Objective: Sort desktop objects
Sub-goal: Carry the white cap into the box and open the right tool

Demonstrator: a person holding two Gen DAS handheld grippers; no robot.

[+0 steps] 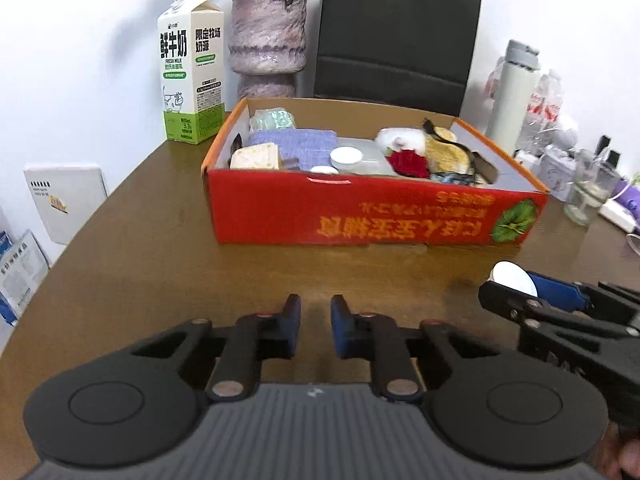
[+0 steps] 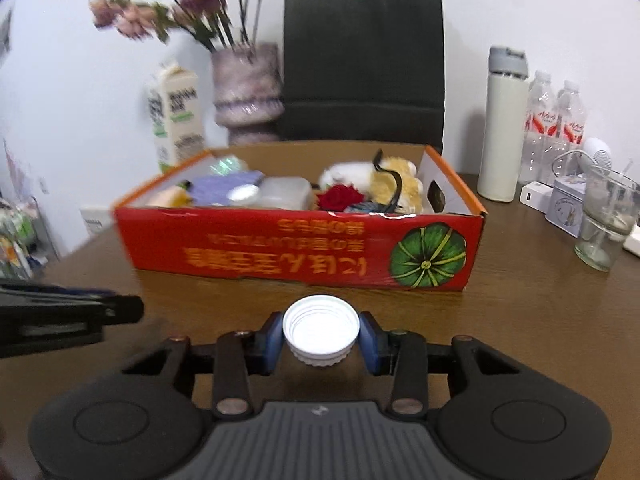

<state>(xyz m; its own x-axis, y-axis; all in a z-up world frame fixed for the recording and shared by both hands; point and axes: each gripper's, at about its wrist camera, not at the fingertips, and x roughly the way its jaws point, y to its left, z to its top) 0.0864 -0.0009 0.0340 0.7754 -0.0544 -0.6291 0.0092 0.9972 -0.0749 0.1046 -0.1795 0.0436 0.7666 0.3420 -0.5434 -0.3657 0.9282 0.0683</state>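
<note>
Clamped between the 2 blue pads of the right gripper (image 2: pixel 321 338) sits a white screw cap (image 2: pixel 321 328), its threaded hollow facing the camera, held above the wooden table (image 2: pixel 520 320). Its jaws stand part-way in, pressing the cap's rim from both sides. From the left wrist view the same cap (image 1: pixel 514 278) shows at the right, pinched at that gripper's tip. Jaws of the left gripper (image 1: pixel 316 326) are drawn almost together with only a narrow gap and nothing between them.

Beyond both stands a red cardboard box (image 2: pixel 280 248) holding a red rose (image 2: pixel 340 196), a plush toy (image 2: pixel 396 186), a lilac cloth (image 1: pixel 304 142) and a clear plastic container (image 2: pixel 286 192). Behind the box stand a milk carton (image 1: pixel 192 68), a purple vase (image 1: pixel 266 40) and a black paper bag (image 2: pixel 362 64). To the right are a white flask (image 2: pixel 502 120) and a glass (image 2: pixel 606 224).
</note>
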